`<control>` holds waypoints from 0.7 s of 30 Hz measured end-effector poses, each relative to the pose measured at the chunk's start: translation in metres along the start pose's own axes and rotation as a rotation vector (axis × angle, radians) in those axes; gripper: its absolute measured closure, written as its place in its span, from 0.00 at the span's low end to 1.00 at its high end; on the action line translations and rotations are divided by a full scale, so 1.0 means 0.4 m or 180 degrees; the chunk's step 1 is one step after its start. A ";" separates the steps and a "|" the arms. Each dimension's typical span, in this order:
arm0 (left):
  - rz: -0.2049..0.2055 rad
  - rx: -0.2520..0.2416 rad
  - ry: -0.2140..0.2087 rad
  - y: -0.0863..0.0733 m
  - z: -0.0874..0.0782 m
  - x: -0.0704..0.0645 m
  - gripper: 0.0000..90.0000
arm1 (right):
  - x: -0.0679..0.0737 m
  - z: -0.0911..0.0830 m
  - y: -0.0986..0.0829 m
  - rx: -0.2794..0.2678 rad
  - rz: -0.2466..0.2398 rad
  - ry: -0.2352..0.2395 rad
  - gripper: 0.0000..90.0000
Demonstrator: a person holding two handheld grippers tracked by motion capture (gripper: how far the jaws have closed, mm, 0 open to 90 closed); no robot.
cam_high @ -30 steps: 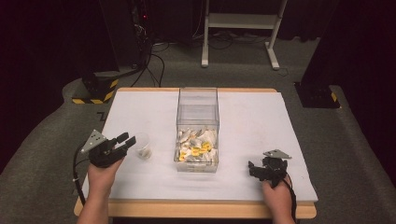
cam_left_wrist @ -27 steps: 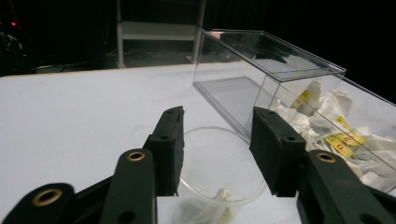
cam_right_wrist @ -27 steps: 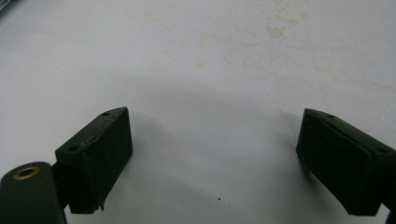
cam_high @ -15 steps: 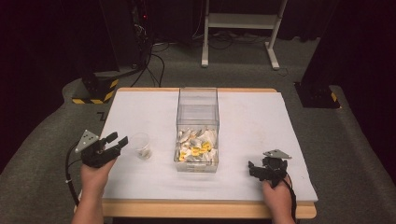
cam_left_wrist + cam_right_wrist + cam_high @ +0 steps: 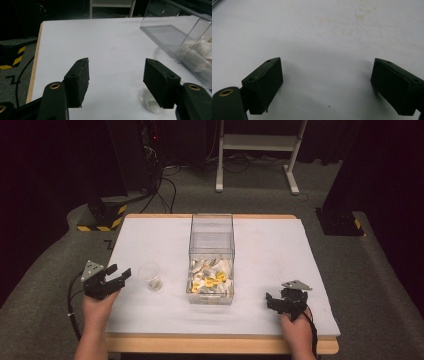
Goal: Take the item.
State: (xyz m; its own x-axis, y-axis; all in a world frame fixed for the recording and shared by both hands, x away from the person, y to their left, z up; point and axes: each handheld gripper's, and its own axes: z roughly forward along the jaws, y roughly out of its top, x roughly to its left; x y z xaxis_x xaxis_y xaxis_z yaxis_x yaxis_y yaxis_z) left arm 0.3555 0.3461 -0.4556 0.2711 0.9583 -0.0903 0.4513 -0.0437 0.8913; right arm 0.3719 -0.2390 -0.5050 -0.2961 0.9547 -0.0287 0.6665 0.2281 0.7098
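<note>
Table: a white-topped table (image 5: 150,235) with a wooden rim along its near and far edges, standing on grey carpet.

Clear box: a tall transparent box (image 5: 211,257) stands at the middle of the table, running from near the far edge toward the near edge. Its near half holds a heap of white and yellow pieces (image 5: 210,279); what they are cannot be told. In the left gripper view the box (image 5: 180,37) fills the upper right.

Cup: a small clear plastic cup (image 5: 150,275) stands upright just left of the box, apart from it, toward the table's left edge. Something pale lies in its bottom. In the left gripper view the cup (image 5: 150,102) sits partly behind the right jaw.

Left gripper: the left gripper (image 5: 118,276) is held at the table's left edge, pointing toward the cup and near it, not touching. Its jaws stand wide apart with nothing between them; in its own view the left gripper (image 5: 116,85) frames bare white table.

Right gripper: the right gripper (image 5: 272,301) sits low near the table's near right corner, well apart from the box. In its own view the right gripper (image 5: 325,85) has its jaws spread wide over bare tabletop, holding nothing.

Hands: the person's left hand (image 5: 97,305) and right hand (image 5: 296,330) come in over the near edge.
</note>
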 end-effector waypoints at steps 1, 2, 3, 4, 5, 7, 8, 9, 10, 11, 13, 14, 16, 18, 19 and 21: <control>0.0016 0.0054 0.0029 -0.004 0.005 0.003 0.38 | 0.000 0.000 0.000 0.0000 0.0002 0.0002 0.12; 0.0015 0.0097 0.0051 -0.009 0.011 0.005 0.38 | 0.000 0.000 0.000 0.0000 0.0002 0.0002 0.12; 0.0044 0.0142 0.0092 -0.014 0.017 0.008 0.37 | 0.000 0.000 0.000 0.0000 0.0001 0.0001 0.12; 0.0046 0.0201 0.0135 -0.021 0.025 0.010 0.35 | 0.000 0.000 0.000 0.0001 0.0001 0.0000 0.12; 0.0057 0.0243 0.0167 -0.026 0.031 0.012 0.33 | 0.000 0.000 0.000 0.0000 0.0001 0.0000 0.12; 0.0053 0.0308 0.0211 -0.034 0.039 0.014 0.31 | 0.000 0.000 0.000 0.0000 0.0001 0.0001 0.12; 0.0048 0.0342 0.0217 -0.039 0.044 0.017 0.30 | 0.000 0.000 0.000 0.0000 0.0002 0.0001 0.12; 0.0050 0.0372 0.0223 -0.044 0.048 0.019 0.29 | 0.000 0.000 0.000 0.0000 0.0001 0.0000 0.12; 0.0061 0.0399 0.0232 -0.047 0.051 0.020 0.28 | 0.000 0.000 0.000 0.0000 0.0001 0.0001 0.12; 0.0069 0.0464 0.0249 -0.053 0.057 0.023 0.27 | 0.000 0.000 0.000 0.0000 0.0001 0.0000 0.12; 0.0097 0.0589 0.0248 -0.064 0.069 0.026 0.26 | 0.000 0.000 0.000 0.0000 0.0001 0.0000 0.12; 0.0114 0.0661 0.0251 -0.070 0.077 0.026 0.24 | 0.000 0.000 0.000 0.0000 0.0001 0.0000 0.12; 0.0147 0.0831 0.0256 -0.081 0.091 0.027 0.23 | 0.000 0.000 0.000 0.0000 0.0002 0.0001 0.12; 0.0185 0.0965 0.0297 -0.088 0.104 0.025 0.20 | 0.000 0.000 0.000 0.0000 0.0001 0.0001 0.12; 0.0176 0.0975 0.0322 -0.088 0.106 0.024 0.18 | 0.000 0.000 0.000 0.0000 0.0000 0.0000 0.12; 0.0168 0.0959 0.0333 -0.090 0.106 0.023 0.18 | 0.000 0.000 0.000 0.0000 0.0000 0.0000 0.12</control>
State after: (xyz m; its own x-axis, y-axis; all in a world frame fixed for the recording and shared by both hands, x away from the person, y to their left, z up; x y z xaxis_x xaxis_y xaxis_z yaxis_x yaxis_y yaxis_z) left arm 0.3777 0.3446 -0.5074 0.2191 0.9756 0.0128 0.6745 -0.1609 0.7205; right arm 0.3717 -0.2389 -0.5050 -0.2962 0.9547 -0.0289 0.6664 0.2282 0.7098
